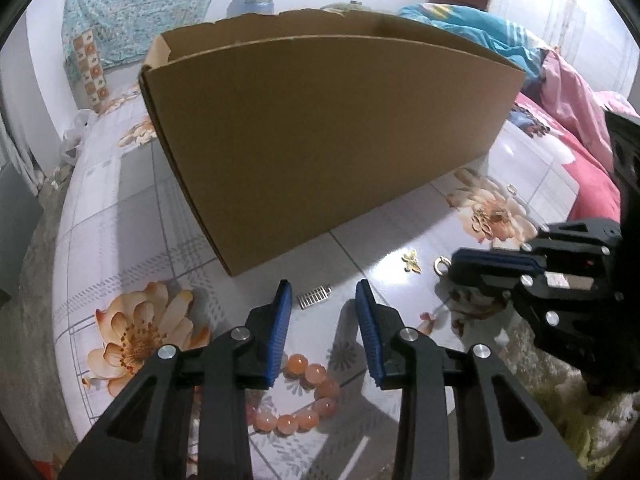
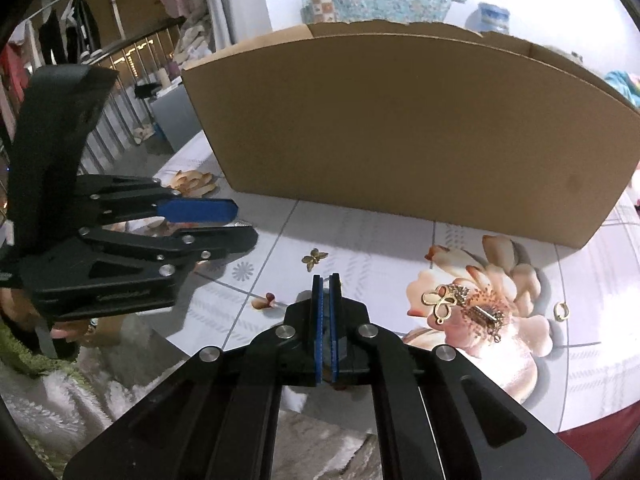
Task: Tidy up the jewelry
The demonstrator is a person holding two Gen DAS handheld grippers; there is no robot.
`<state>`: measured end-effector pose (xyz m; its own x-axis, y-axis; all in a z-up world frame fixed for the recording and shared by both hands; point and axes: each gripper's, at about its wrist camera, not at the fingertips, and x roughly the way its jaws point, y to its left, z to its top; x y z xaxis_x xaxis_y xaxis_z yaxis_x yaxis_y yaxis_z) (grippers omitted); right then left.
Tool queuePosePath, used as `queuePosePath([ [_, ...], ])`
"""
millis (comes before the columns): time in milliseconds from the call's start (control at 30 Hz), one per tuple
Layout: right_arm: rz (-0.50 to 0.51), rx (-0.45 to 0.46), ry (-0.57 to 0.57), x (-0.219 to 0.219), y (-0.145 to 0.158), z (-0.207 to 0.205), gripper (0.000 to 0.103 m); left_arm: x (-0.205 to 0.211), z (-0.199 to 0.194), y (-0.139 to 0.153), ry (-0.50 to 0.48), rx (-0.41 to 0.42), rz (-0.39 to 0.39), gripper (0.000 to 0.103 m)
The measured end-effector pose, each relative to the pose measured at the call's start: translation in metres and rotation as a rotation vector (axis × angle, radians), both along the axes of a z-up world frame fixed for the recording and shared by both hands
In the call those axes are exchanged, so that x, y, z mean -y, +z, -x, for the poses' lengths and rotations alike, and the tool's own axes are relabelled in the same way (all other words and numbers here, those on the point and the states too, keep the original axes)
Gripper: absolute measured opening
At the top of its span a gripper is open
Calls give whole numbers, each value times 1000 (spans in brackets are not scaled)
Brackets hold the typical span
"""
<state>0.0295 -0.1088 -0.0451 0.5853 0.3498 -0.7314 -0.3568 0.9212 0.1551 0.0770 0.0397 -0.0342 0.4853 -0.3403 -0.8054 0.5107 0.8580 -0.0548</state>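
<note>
Two grippers work jewelry lying before the cardboard box (image 1: 320,140).
Left gripper (image 1: 322,296), jaws parted and empty, should centre on the silver clasp (image 1: 315,297); right gripper (image 2: 326,280) is clenched, seemingly on nothing.

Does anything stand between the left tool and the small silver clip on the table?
Nothing visible does. The silver clip lies just ahead of the open left tool, in line with the gap of its jaws. The bead bracelet lies nearer the camera, below the tool.

You work on a table (image 1: 132,208) with a glossy floral cover. On it stand a cardboard box (image 1: 320,140), and near it lie a bead bracelet (image 1: 308,400), a small comb clip (image 1: 315,297), a butterfly charm (image 1: 412,261), a gold ring (image 1: 441,266) and more gold pieces (image 2: 464,304).
</note>
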Motion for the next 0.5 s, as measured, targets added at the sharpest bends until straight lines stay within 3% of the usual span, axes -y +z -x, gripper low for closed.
queuePosePath([
  [300,-15,13,5,11,4,8,3,9,0,-1,13,26,-80,21],
  [500,-19,24,2,16,6,11,3,14,2,-1,12,36,-93,5],
])
